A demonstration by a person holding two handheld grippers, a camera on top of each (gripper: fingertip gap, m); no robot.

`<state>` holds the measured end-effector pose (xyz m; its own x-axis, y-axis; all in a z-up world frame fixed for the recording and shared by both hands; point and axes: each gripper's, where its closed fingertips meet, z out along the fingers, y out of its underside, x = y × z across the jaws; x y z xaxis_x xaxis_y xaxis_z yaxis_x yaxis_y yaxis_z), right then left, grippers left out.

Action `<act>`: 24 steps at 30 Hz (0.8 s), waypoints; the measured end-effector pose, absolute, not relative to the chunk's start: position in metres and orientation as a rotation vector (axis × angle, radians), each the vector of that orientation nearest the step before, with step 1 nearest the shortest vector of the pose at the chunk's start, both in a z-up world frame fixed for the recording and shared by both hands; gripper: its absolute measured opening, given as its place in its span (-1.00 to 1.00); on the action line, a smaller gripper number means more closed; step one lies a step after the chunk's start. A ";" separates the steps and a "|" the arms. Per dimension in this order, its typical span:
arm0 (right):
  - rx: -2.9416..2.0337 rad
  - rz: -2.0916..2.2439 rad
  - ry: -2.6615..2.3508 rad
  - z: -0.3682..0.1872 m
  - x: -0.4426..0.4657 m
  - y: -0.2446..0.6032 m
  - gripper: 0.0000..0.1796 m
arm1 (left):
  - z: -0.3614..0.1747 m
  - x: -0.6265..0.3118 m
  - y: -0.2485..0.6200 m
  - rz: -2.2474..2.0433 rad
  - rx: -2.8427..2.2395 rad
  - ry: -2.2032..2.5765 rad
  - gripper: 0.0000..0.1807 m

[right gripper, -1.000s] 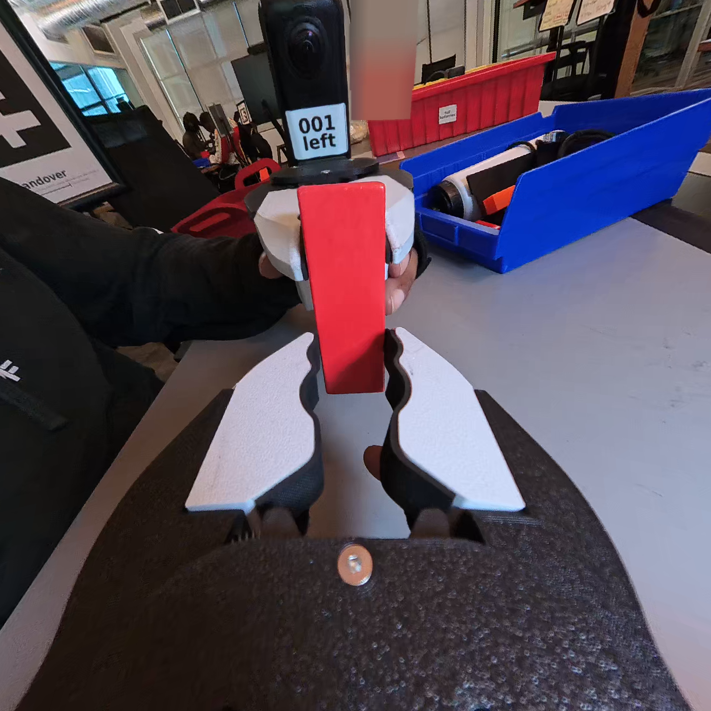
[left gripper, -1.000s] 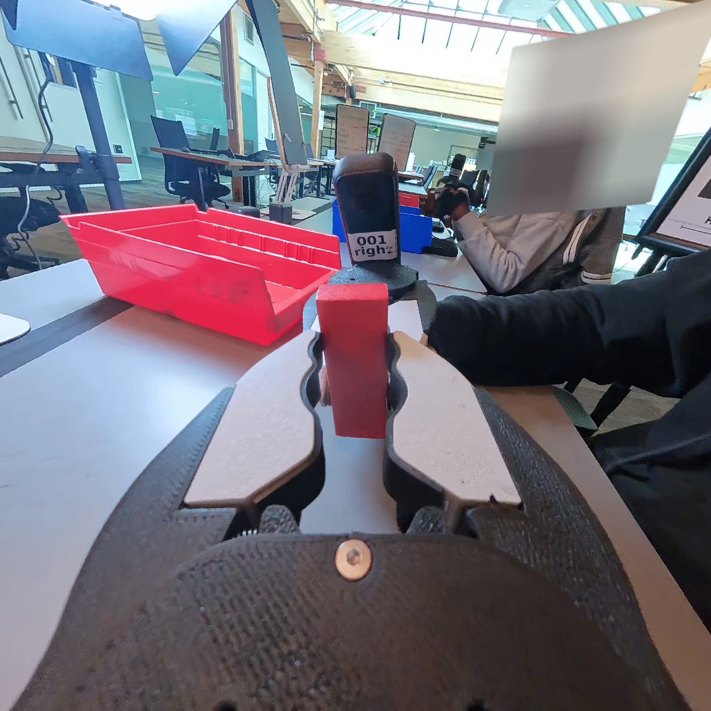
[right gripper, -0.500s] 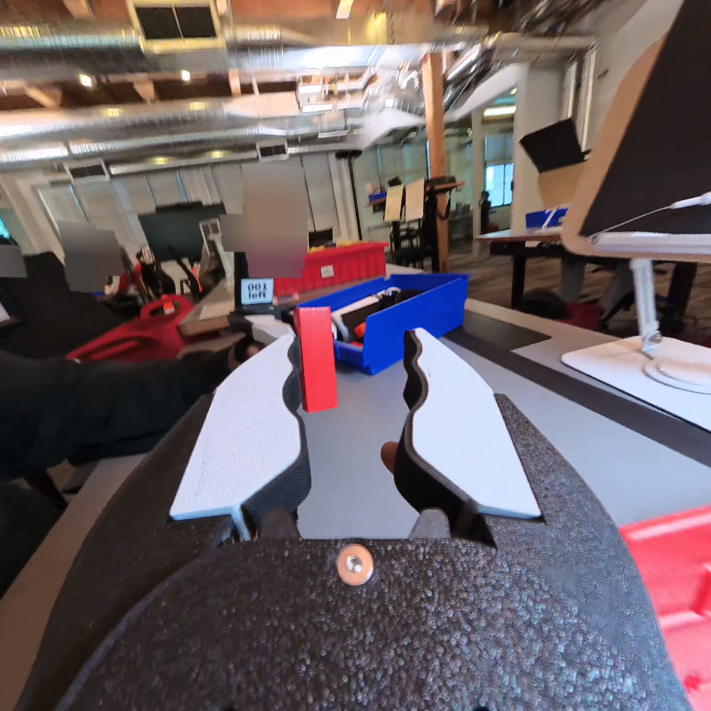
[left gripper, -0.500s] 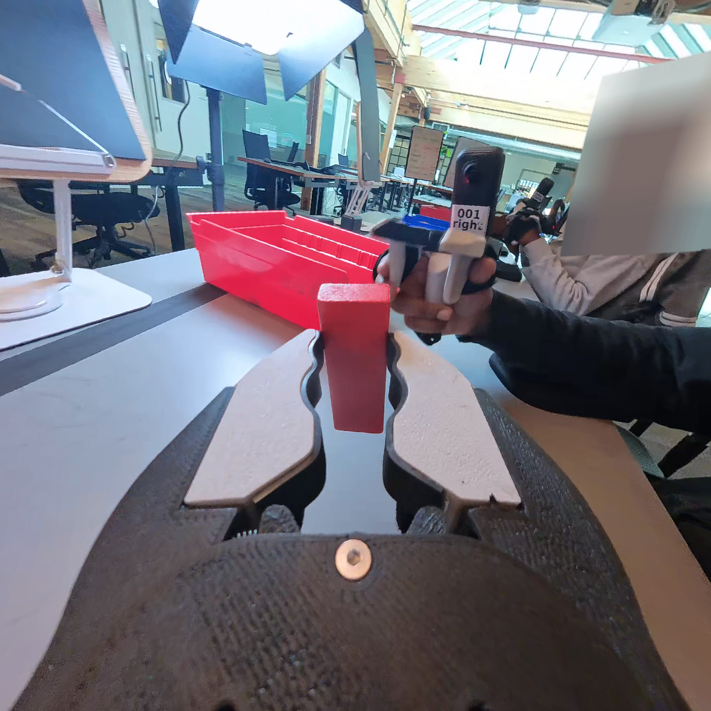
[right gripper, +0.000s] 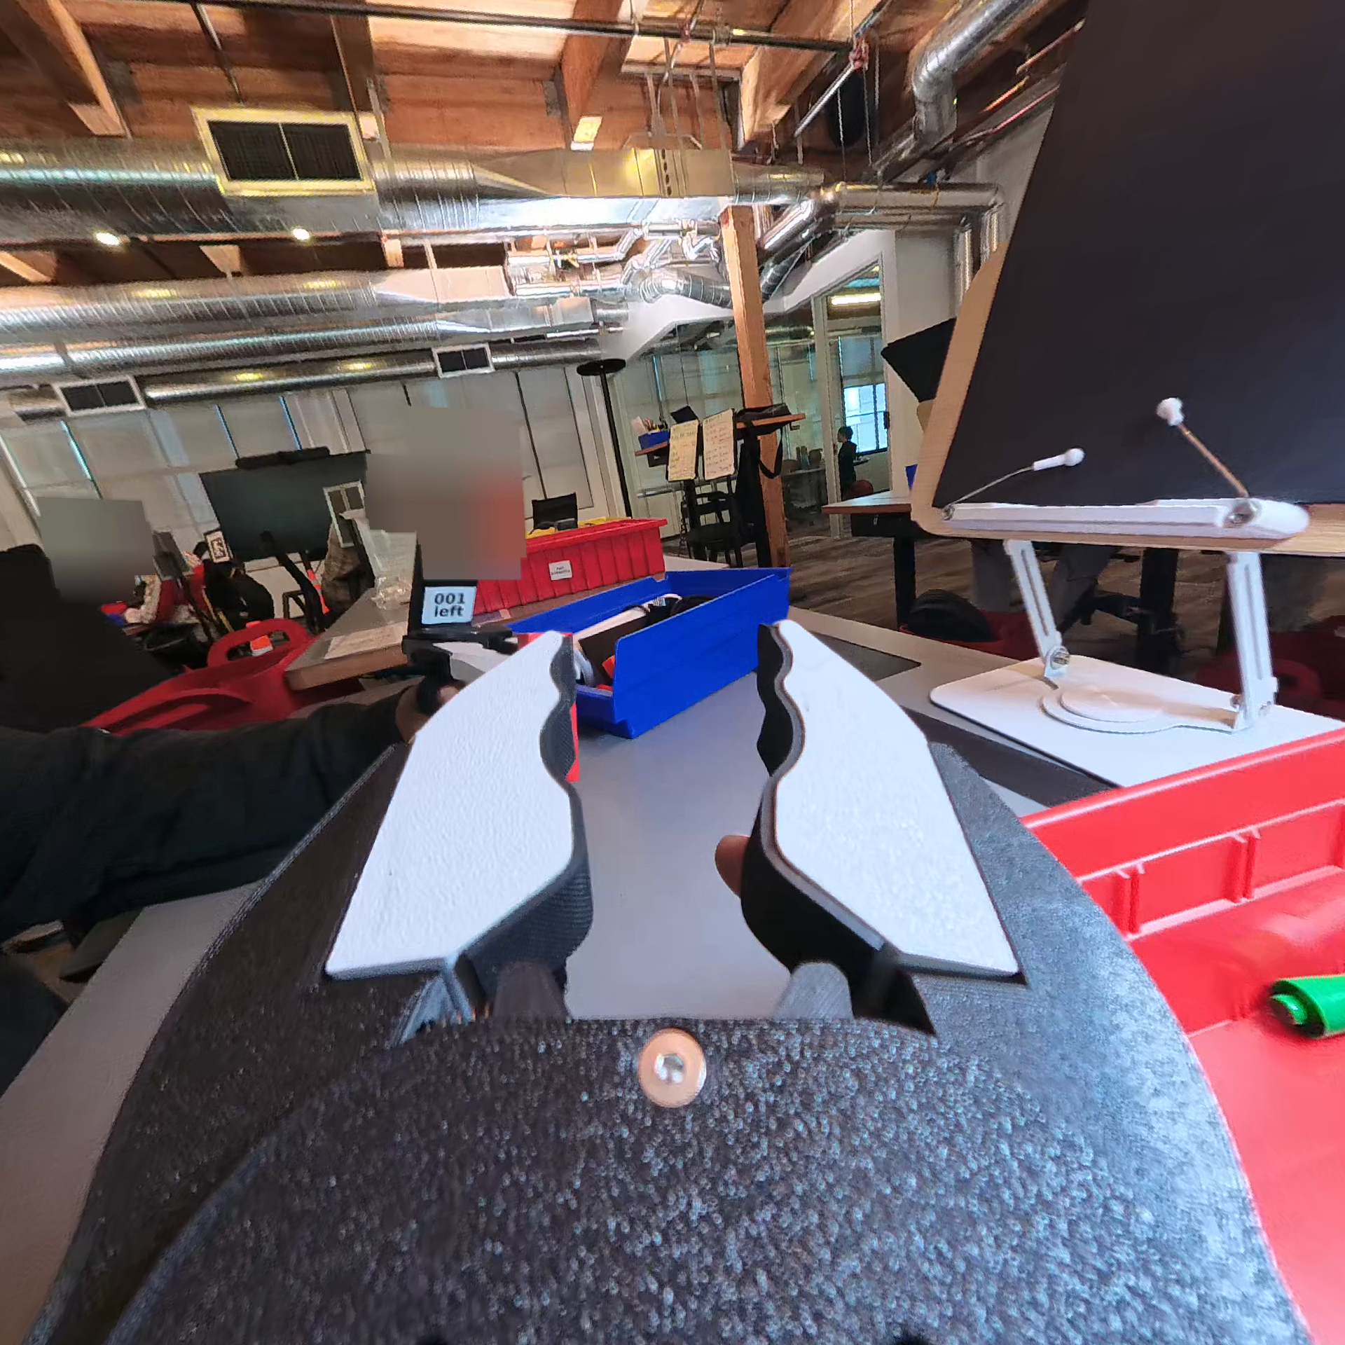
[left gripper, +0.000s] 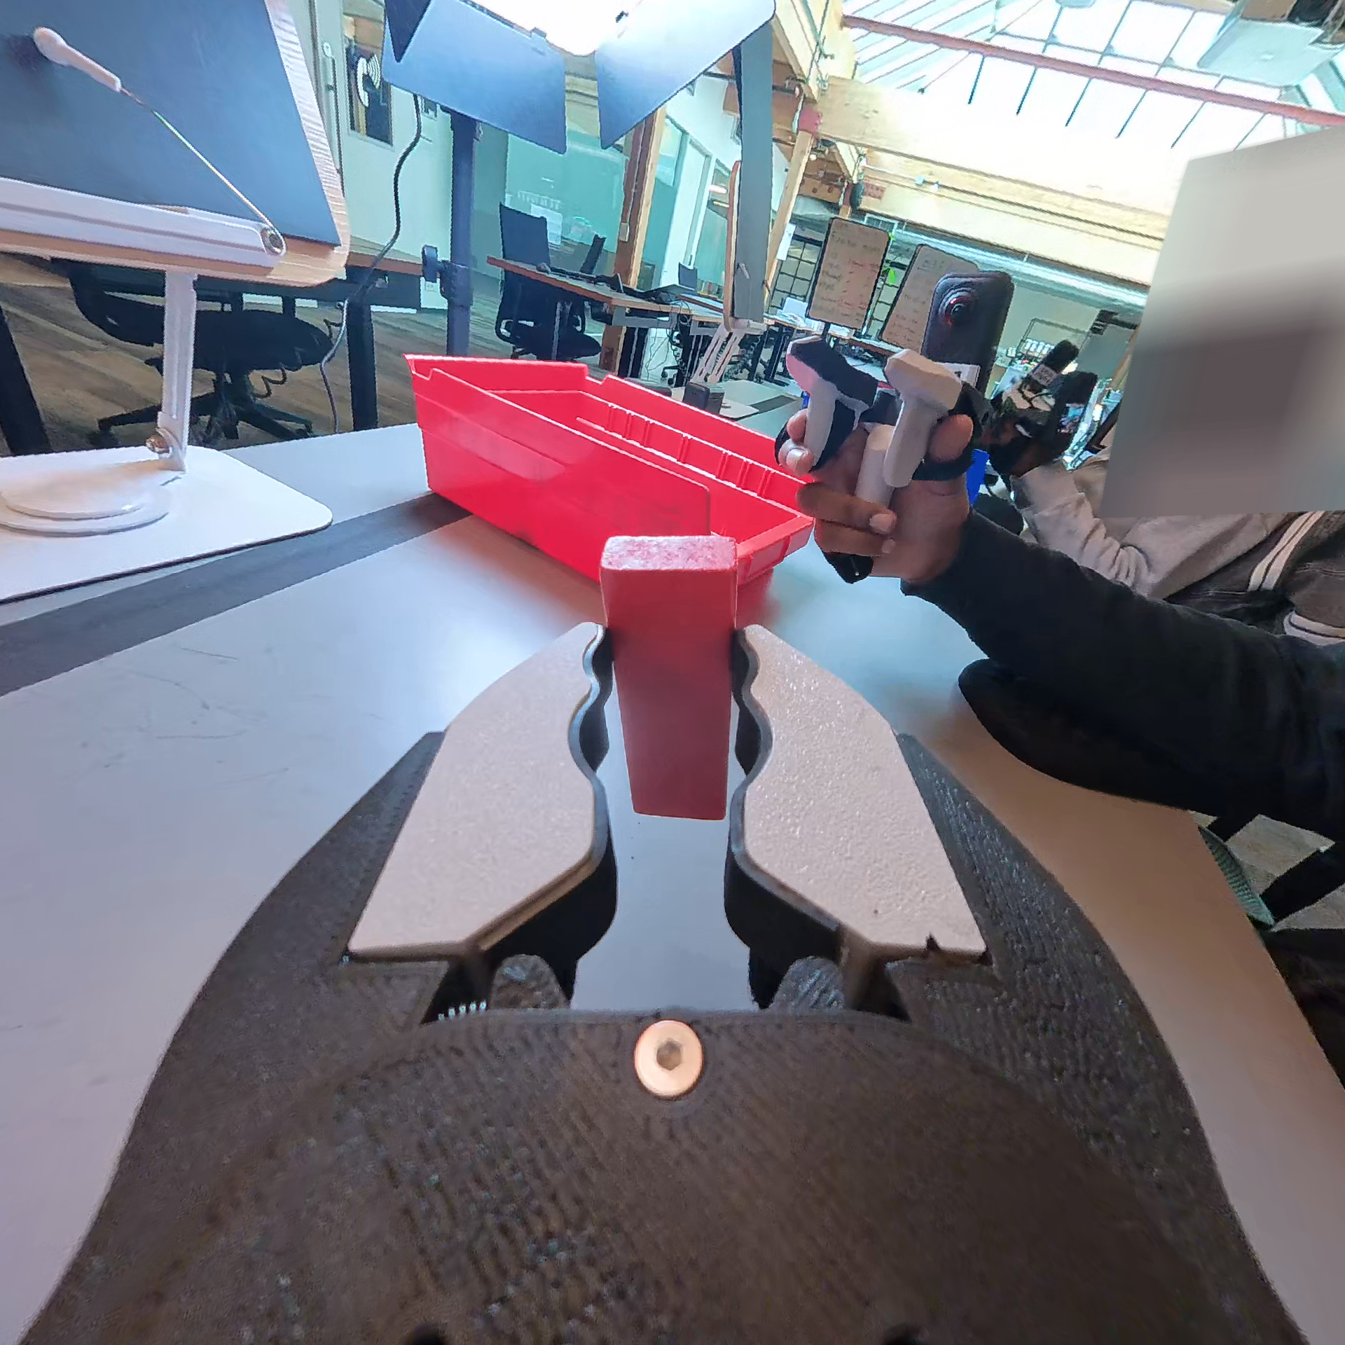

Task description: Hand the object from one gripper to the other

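My left gripper (left gripper: 668,640) is shut on a red block (left gripper: 673,684) that stands upright between its white fingers, above the grey table. My right gripper (right gripper: 661,640) is open and empty. It also shows in the left wrist view (left gripper: 866,386), held in a hand at the right beyond the block, apart from it. In the right wrist view only a sliver of the red block (right gripper: 573,742) shows behind my left finger, and the left gripper's camera mount (right gripper: 451,626) is farther off at the left.
A red bin (left gripper: 582,466) lies on the table behind the block; its near corner (right gripper: 1164,873) holds a green item (right gripper: 1310,1008). A blue bin (right gripper: 677,648) with several items stands farther off. A white stand (left gripper: 131,502) holds a dark board at the table's far side. Left tips to right tips: about 20 cm.
My right gripper has let go of the red block, opened, and drawn back away from it. My left gripper keeps the block and has turned toward the red bin.
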<state>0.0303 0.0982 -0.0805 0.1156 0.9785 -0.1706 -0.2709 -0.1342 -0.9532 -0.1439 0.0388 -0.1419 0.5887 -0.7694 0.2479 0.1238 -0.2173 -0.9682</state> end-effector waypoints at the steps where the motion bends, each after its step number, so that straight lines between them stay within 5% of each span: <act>1: -1.191 1.313 -0.857 -0.083 0.027 0.097 -0.46 | -0.142 -0.142 0.039 -0.916 -1.595 0.548 -0.65; 13: -1.282 0.982 -1.428 -0.164 -0.076 0.027 -0.42 | -0.143 -0.114 0.034 -1.242 -1.663 0.356 -0.65; 24: -1.491 1.410 -1.322 -0.173 -0.106 -0.001 -0.54 | -0.129 -0.104 0.021 -1.308 -1.547 0.429 -0.65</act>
<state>-0.1058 -0.0011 -0.1731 -0.1061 0.9562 -0.2729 0.2111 -0.2466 -0.9459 -0.1036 0.0208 -0.1286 0.3464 -0.7833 0.5162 0.3249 -0.4161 -0.8493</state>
